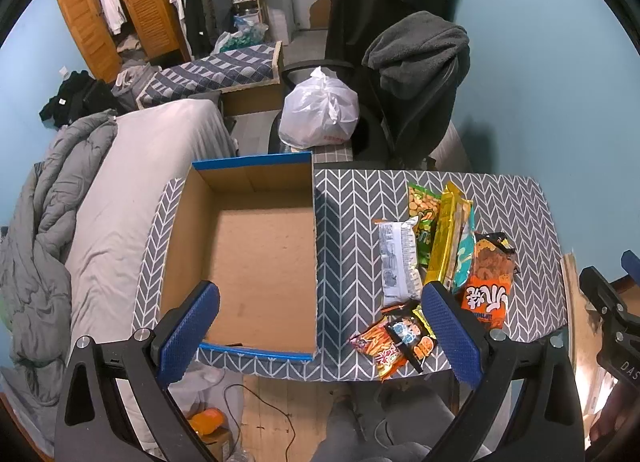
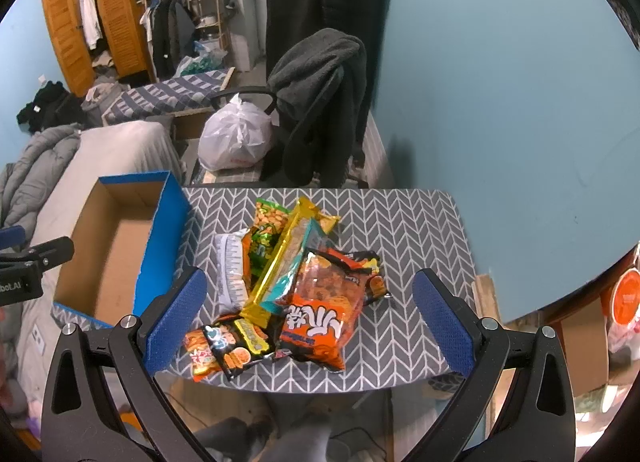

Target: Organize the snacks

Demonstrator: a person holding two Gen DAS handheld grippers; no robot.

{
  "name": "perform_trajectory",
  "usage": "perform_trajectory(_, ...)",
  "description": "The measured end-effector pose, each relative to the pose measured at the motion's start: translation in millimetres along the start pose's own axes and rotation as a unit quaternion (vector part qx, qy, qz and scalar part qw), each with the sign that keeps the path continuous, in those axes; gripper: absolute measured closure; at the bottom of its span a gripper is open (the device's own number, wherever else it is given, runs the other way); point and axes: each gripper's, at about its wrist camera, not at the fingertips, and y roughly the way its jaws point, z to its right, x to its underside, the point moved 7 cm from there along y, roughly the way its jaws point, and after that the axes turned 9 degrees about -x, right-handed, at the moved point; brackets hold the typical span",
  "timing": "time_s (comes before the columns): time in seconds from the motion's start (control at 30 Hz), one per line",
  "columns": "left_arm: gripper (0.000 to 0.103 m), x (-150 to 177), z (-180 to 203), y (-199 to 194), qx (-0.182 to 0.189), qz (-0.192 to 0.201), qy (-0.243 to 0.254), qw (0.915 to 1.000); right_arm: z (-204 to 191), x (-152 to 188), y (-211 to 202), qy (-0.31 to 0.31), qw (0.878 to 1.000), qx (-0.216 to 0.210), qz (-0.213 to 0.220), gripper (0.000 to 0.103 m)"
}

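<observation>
Right wrist view: a heap of snack packets (image 2: 288, 282) is seen on the bench (image 2: 404, 222), at twelve o'clock between the right claw's (image 2: 306, 316) spread fingers; the empty box (image 2: 120, 246) lies at ten o'clock. The left claw (image 1: 320, 332) is also held apart, farther off.

A small table (image 2: 404, 230) with a grey herringbone cover carries an open cardboard box (image 1: 256, 246) on its left and a heap of snack packets (image 2: 296, 278) beside it.
</observation>
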Motion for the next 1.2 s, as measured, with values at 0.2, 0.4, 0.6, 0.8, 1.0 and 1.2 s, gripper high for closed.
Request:
perform_trajectory(0.2, 0.001, -2.1, 2.3, 0.3, 0.010, -0.006, -0.009, 0.9999, 3.5, 0.0, 3.5, -0.001, 1.000, 0.000, -0.001, 0.001)
perform_trajectory(0.4, 0.001, -2.5, 6.7, 3.2, 0.010, -0.009, -0.009, 0.9999, 7.2, -0.6, 8.4, -0.004, 1.000, -0.001, -0.004, 0.001)
perform_trajectory(0.6, 0.005, -0.3, 12.7, 11.6, 0.017, -0.024, -0.002, 0.9996, 10.0, 1.3, 15.7, -0.006, 1.000, -0.001, -0.012, 0.001)
perform_trajectory(0.8, 0.013, 2.5, 17.3, 30.2, 0.016, -0.044, -0.002, 0.9989, 19.6, 6.8, 33.5, 0.004, 1.000, -0.007, -0.028, 0.001)
perform_trajectory(1.0, 0.012, -2.6, 28.0, 46.9, 0.003, -0.038, 0.024, 0.9990, 36.0, 16.1, 68.6, 0.025, 0.998, -0.013, -0.057, 0.001)
perform_trajectory(1.2, 0.012, -0.5, 48.9, 73.8, 0.018, -0.053, 0.045, 0.9974, 56.4, 31.9, 109.6, 0.049, 0.994, -0.013, -0.094, 0.001)
